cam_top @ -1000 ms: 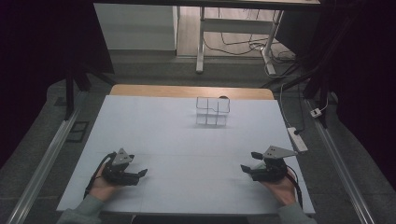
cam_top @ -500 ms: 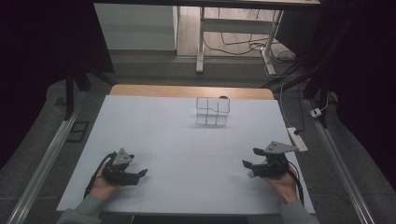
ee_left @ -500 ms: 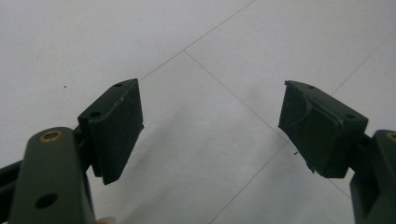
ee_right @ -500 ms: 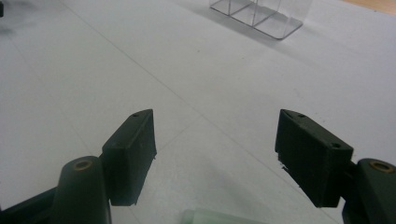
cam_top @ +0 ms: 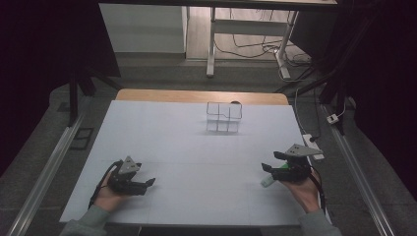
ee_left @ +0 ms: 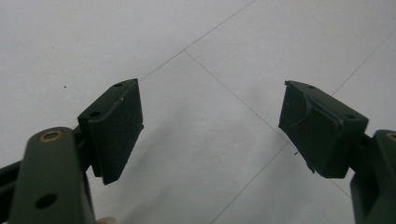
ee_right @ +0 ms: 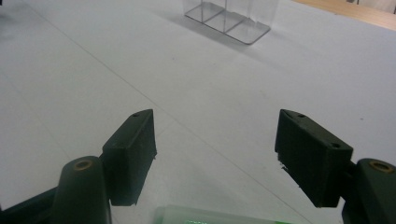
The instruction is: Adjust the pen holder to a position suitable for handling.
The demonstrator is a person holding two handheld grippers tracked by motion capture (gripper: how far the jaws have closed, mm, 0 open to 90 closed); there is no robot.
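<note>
Left gripper (cam_top: 147, 184) held low at the near-left of the table (cam_top: 196, 147), jaws spread. Right gripper (cam_top: 268, 168) raised near-right, jaws spread, nothing between them.

This looks like a lab or test room set up for recording. A bench (cam_top: 196, 147) covered with a plain white sheet stands on grey carpet (cam_top: 162, 73), ringed by dark curtains (cam_top: 44, 59). Metal rails (cam_top: 44, 167) run along both sides of it. Cables (cam_top: 255, 46) trail over the floor behind, near the white legs of a desk (cam_top: 211, 44), and a power strip (cam_top: 313, 146) lies at the bench's right edge.
</note>
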